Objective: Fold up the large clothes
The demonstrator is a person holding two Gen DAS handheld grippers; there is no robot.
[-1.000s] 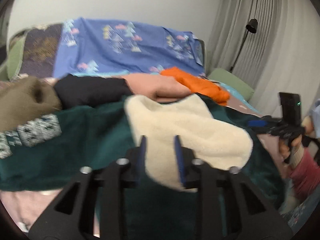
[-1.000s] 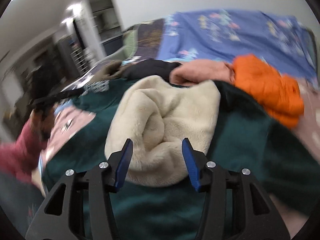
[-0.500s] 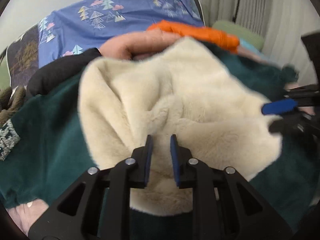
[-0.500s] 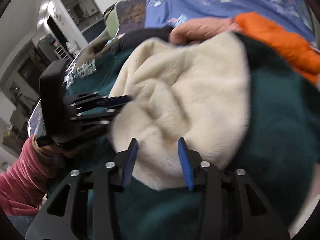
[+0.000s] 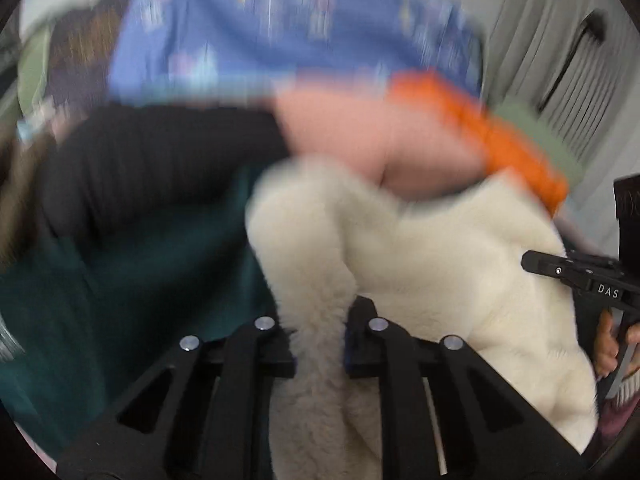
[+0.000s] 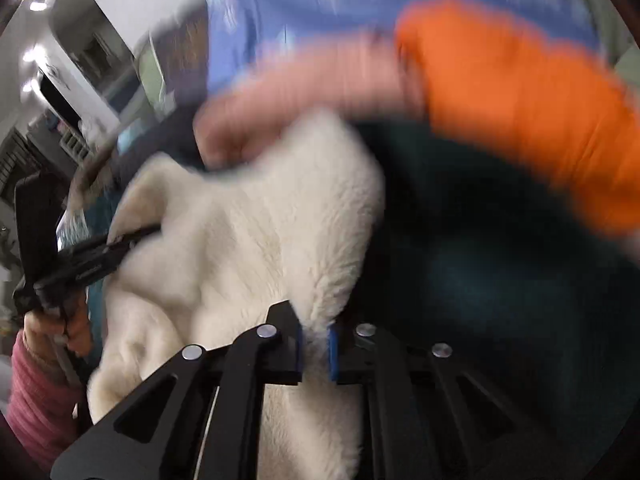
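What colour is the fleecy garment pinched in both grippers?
Cream, an off-white. The fleecy garment shows sharpest in the right wrist view.

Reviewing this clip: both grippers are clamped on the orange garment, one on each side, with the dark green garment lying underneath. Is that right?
Not quite. Both grippers are on the cream fleece garment, not the orange garment, which lies untouched further back. The right wrist view shows the right gripper pinching cream fleece; the left wrist view shows the left gripper closing on it too. The dark green garment does lie underneath.
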